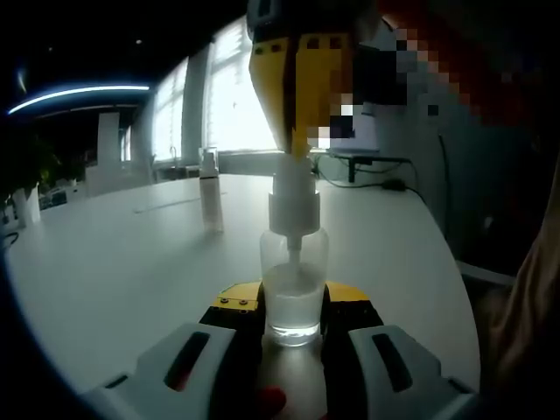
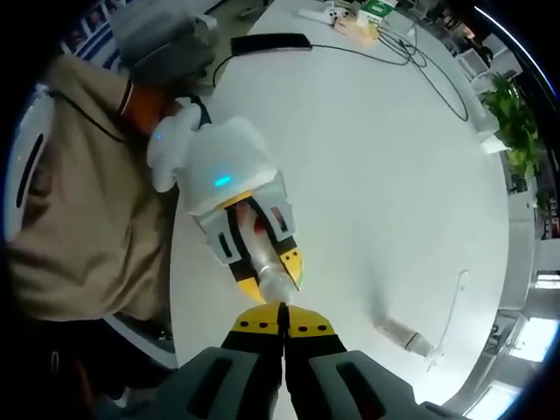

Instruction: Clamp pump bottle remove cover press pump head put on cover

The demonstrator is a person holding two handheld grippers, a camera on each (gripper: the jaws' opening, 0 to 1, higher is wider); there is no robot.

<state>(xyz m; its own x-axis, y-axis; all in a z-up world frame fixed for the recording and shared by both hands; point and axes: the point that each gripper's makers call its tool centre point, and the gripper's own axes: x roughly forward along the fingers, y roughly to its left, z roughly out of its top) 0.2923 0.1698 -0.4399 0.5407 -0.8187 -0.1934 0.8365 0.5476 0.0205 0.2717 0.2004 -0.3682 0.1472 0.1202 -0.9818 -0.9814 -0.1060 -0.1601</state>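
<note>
1. The left gripper [image 1: 293, 337] pinches the bottle [image 1: 294, 289], upright near the table [image 1: 122, 262] edge.
2. The right gripper [image 2: 282, 325], jaws pressed together, touches the pump [image 1: 293, 197] from above.
3. The cover [image 1: 210, 197] stands apart; open table lies around.

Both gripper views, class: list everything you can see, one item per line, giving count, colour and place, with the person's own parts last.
Pump bottle: one, clear with white pump head, upright on table, clamped in left claw.
Cover: one, clear, standing apart on table behind the bottle.
Table: one, white.
Cables: several, dark, far end of table.
Plant: one, green, beyond table edge.
Left claw: yellow-tipped, shut around the bottle.
Right claw: yellow-tipped, shut, pointing down onto the pump head.
Sleeve: tan.
</note>
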